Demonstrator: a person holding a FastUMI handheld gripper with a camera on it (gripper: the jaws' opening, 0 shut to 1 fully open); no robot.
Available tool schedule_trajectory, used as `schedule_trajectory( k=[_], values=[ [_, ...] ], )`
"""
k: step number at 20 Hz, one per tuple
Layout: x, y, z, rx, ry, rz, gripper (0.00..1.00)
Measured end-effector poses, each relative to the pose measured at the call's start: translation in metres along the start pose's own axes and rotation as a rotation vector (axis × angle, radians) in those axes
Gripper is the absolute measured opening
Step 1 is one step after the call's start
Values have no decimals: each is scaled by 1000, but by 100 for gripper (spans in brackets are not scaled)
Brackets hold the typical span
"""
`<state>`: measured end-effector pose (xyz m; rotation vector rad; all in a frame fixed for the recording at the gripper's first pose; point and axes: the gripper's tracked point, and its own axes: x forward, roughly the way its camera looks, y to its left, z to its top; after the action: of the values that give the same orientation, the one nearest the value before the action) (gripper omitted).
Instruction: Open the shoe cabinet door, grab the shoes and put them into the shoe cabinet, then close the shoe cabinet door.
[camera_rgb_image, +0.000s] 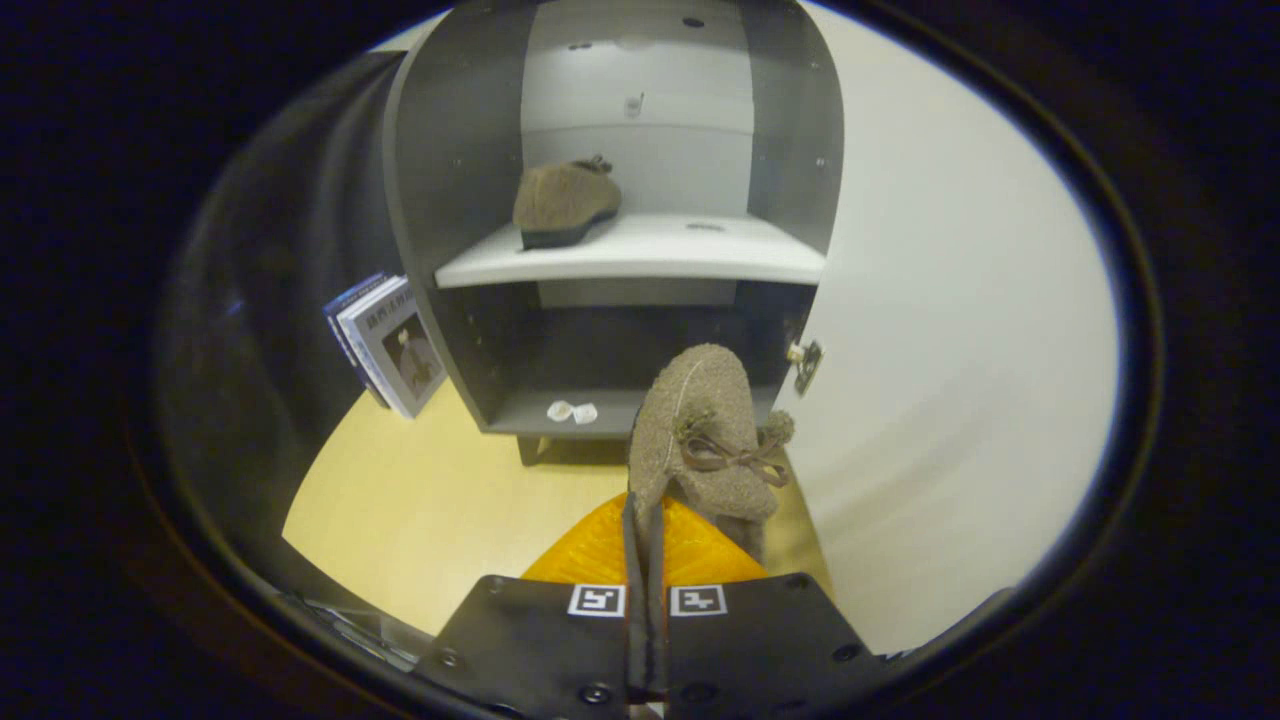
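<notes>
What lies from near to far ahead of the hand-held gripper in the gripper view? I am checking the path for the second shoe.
Hand-held gripper, fingers pinched on the held shoe → cabinet's lower compartment floor with two small white packets → white shelf carrying the first shoe.

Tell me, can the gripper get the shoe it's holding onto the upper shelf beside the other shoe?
Probably yes. The gripper is shut on the held shoe, the cabinet door stands swung open, and the upper shelf has bare space beside the first shoe. Nothing visibly blocks the way.
</notes>
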<state>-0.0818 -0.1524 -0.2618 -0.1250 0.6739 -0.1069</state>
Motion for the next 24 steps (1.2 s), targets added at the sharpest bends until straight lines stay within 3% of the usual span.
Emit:
schedule_trajectory(
  k=[6, 15, 24],
  values=[
    [-15, -9, 83, 6, -119, -20, 3],
    [34, -19, 178, 4, -209, -97, 2],
    [107, -26, 228, -30, -167, -173, 2]
  ],
)
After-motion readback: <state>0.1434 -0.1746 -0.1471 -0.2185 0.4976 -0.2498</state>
